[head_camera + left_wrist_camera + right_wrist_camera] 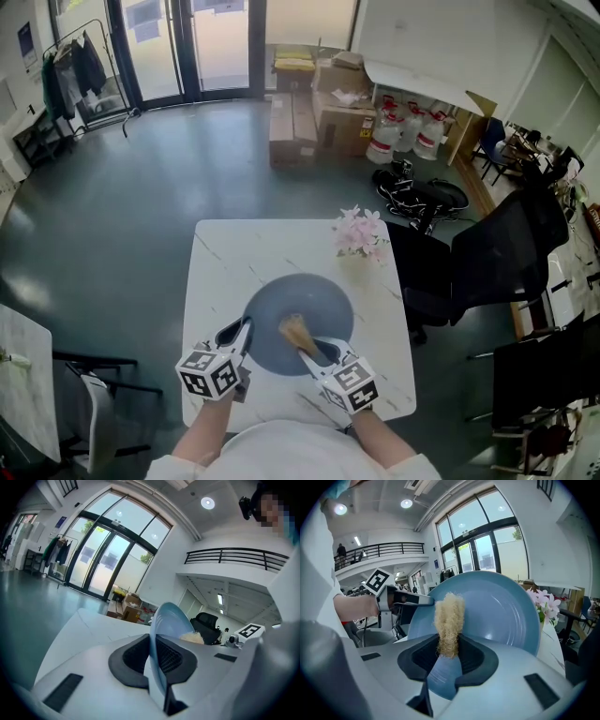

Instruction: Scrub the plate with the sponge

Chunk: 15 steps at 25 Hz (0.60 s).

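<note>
Left gripper (157, 658): jaws clamped on the rim of the blue plate (169, 620). Right gripper (449, 656): jaws clamped on the fibrous sponge (449, 616), directly ahead of it the plate face.

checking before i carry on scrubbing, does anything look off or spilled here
Nothing spilled or damaged. The plate is tilted up rather than flat on the table, pinched by its rim in the left gripper; the right gripper holds the sponge before its face. That suits scrubbing.
</note>
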### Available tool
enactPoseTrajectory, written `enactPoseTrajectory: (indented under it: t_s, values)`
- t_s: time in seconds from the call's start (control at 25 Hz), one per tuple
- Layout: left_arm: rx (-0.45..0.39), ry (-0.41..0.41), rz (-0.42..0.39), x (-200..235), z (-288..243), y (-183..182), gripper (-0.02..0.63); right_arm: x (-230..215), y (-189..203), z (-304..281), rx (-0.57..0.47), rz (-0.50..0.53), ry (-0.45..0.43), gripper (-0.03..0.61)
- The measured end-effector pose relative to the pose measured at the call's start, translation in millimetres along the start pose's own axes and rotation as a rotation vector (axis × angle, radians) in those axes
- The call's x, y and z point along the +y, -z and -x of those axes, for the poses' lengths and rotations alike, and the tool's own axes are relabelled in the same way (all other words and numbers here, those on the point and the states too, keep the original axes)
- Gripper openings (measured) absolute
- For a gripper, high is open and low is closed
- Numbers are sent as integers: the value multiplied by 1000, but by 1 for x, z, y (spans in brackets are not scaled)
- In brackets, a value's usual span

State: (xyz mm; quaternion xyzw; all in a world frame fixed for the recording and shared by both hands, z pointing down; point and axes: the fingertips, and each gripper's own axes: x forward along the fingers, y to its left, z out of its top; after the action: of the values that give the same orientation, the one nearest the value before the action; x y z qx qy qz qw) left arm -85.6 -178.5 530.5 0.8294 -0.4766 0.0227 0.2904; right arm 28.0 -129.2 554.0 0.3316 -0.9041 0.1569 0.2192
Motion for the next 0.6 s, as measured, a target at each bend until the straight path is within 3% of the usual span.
enactPoseTrajectory:
  t_s: [0.28, 0.6]
  values:
    - [14, 0, -82, -9, 7, 1, 43, 3, -12, -7, 11, 60, -7, 118]
    - [-19, -12, -46, -3, 13, -5, 43, -36, -14, 9, 53, 59, 130, 118]
